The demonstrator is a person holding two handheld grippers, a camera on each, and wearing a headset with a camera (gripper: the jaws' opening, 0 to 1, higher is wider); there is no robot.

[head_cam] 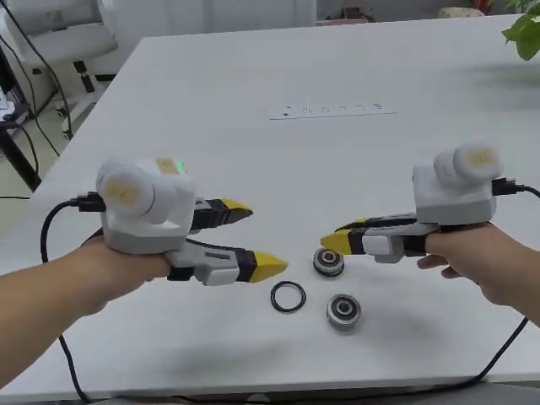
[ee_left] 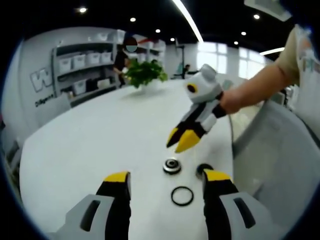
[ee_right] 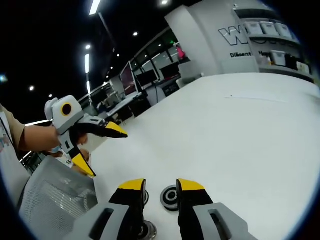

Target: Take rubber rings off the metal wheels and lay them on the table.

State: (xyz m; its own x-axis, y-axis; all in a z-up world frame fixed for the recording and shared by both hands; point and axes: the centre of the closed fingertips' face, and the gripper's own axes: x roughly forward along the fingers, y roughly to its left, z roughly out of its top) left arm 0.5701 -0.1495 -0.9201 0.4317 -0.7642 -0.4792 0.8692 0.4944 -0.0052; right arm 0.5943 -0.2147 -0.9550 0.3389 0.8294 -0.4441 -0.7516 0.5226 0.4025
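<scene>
Ring (head_cam: pixel 288 297) lies loose on table (head_cam: pixel 253 101), just ahead of L gripper (head_cam: pixel 261 238), whose jaws are wide apart, empty. Right of ring: far wheel (head_cam: pixel 328 261) just below tips of R gripper (head_cam: pixel 335 241), near wheel (head_cam: pixel 343 310) close to front edge. R jaws: narrow gap, empty. Bare table beyond both.

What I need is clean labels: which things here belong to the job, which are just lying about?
Job: far metal wheel, near metal wheel, rubber ring, left claw, right claw, table.
Lying about: power strip, plant, chair.
</scene>
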